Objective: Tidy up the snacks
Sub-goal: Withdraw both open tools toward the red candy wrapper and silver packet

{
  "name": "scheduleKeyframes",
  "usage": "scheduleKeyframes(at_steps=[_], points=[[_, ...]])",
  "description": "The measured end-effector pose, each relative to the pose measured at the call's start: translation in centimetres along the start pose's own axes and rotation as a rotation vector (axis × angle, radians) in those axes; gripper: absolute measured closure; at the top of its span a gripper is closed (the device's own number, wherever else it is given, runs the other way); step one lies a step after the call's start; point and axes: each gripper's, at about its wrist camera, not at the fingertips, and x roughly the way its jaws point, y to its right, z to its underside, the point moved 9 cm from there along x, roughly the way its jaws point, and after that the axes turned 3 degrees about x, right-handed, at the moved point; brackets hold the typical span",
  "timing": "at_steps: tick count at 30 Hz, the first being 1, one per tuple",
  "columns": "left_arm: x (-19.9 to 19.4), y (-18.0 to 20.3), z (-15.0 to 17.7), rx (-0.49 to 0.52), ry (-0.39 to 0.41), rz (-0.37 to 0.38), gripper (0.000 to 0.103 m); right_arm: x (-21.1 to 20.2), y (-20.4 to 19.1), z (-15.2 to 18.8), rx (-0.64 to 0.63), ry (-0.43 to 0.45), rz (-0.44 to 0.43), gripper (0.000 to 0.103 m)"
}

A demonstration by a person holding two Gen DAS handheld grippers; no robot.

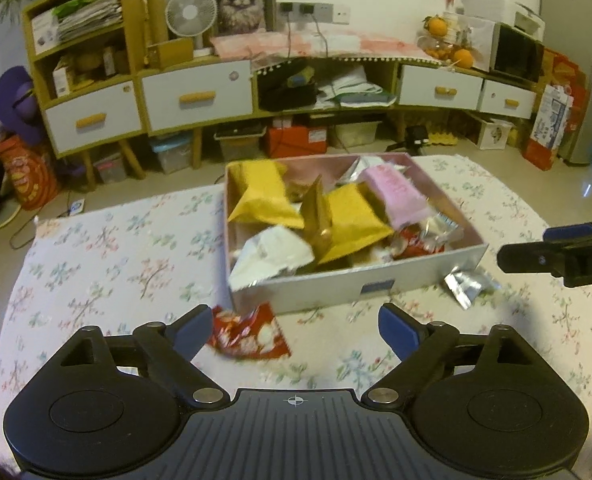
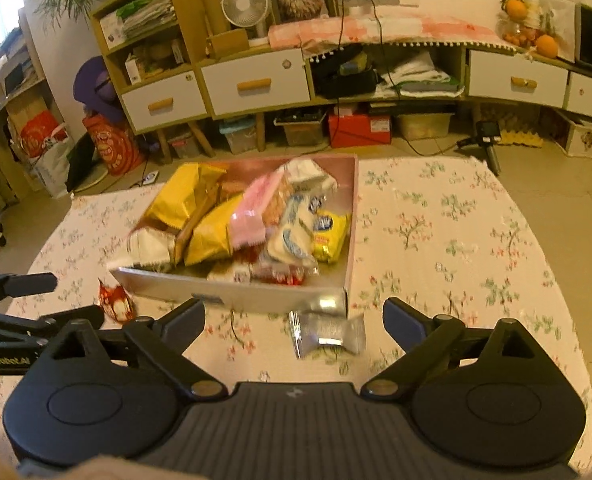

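**Two stray packets left outside the box**

Both claws stand wide and hold nothing. The left claw (image 1: pixel 294 330) hangs over a red packet (image 1: pixel 252 334) lying on the flowered table (image 1: pixel 108 256), just outside the near wall of the snack box (image 1: pixel 336 288). The right claw (image 2: pixel 294 326) faces a silver packet (image 2: pixel 328 334) close against the box's near right corner. The box is already heaped with yellow, pink and white bags. I'd say pickup comes next: each claw must drop lower, straddle its packet, then close.
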Motion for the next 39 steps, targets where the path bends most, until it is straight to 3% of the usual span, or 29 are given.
scheduleKeyframes(at_steps=[10,14,20,24,32,39], points=[[1.8,-1.2,4.0,-0.012,-0.006,-0.018,0.007,1.8,1.9,4.3,-0.046,-0.050,0.084,0.005],[2.7,-1.9,5.2,-0.031,0.009,-0.042,0.005,2.6,2.5,5.3,-0.064,-0.057,0.102,0.005],[4.7,-2.2,6.6,-0.050,-0.030,-0.072,0.004,3.6,3.2,6.0,-0.048,-0.074,0.125,0.003],[5.2,-2.2,6.6,-0.054,-0.008,-0.074,0.000,4.0,2.7,6.1,-0.094,-0.055,0.135,0.000],[6.5,-3.3,5.7,-0.090,0.055,-0.098,0.000,5.0,2.2,5.1,-0.105,-0.011,0.118,0.000],[7.4,-3.6,4.7,-0.107,0.062,-0.112,0.001,6.0,2.4,3.8,-0.084,0.013,0.135,0.000]])
